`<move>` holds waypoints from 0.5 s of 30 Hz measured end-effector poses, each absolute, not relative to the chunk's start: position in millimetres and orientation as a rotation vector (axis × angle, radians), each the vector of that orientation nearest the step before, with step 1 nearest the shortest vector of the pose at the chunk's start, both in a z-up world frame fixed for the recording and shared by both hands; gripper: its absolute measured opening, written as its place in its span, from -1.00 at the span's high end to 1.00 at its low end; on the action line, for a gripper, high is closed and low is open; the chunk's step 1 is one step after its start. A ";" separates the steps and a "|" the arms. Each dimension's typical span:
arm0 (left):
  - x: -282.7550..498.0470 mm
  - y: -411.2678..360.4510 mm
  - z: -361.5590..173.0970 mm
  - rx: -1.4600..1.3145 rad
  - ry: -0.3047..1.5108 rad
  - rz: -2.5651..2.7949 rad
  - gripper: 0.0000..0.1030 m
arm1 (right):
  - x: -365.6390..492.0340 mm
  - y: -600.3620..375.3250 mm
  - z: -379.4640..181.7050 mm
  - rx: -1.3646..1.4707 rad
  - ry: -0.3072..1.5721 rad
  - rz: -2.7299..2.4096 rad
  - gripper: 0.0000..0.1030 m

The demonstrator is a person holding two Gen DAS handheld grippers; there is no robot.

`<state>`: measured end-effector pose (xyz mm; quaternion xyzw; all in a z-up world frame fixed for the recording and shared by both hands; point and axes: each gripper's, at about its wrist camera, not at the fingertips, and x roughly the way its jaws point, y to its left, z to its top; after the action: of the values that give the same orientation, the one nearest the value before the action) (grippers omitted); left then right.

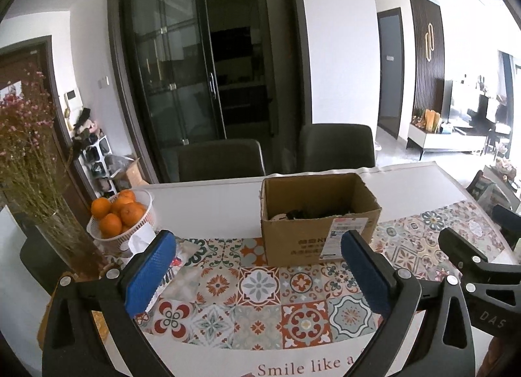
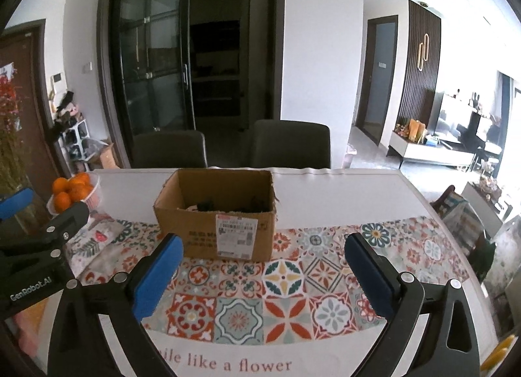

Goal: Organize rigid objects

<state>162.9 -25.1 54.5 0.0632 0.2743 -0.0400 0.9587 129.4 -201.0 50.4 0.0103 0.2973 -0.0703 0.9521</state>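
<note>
An open cardboard box (image 1: 320, 230) (image 2: 216, 224) stands on the patterned tablecloth (image 1: 260, 295) (image 2: 283, 285), with several dark objects lying inside it. My left gripper (image 1: 259, 253) hangs above the cloth, short of the box and slightly to its left. Its blue pads (image 1: 148, 274) stand wide apart with nothing between them. My right gripper (image 2: 263, 253) is beside it, also short of the box, open and holding nothing. In each wrist view the other gripper's black frame shows at the edge.
A white basket of oranges (image 1: 119, 214) (image 2: 73, 193) sits at the left, beside a vase of dried flowers (image 1: 29, 162). A snack packet (image 1: 162, 276) lies under the left pad. Two dark chairs (image 1: 221, 160) (image 2: 289, 144) stand behind the table (image 1: 208, 201).
</note>
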 end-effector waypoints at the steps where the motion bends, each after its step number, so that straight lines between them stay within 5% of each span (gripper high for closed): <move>1: 158.7 -24.9 55.7 0.127 0.552 -0.084 -1.00 | 124.2 -201.3 51.4 0.023 0.603 -0.143 -0.94; 15: 121.0 -20.6 71.3 0.139 0.488 -0.089 -1.00 | 87.5 -195.9 70.6 -0.003 0.537 -0.138 -0.94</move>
<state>121.0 -20.6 71.3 0.0687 0.2414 -0.0438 0.9670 87.5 -195.9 70.6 -0.0014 0.2652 -0.0683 0.9618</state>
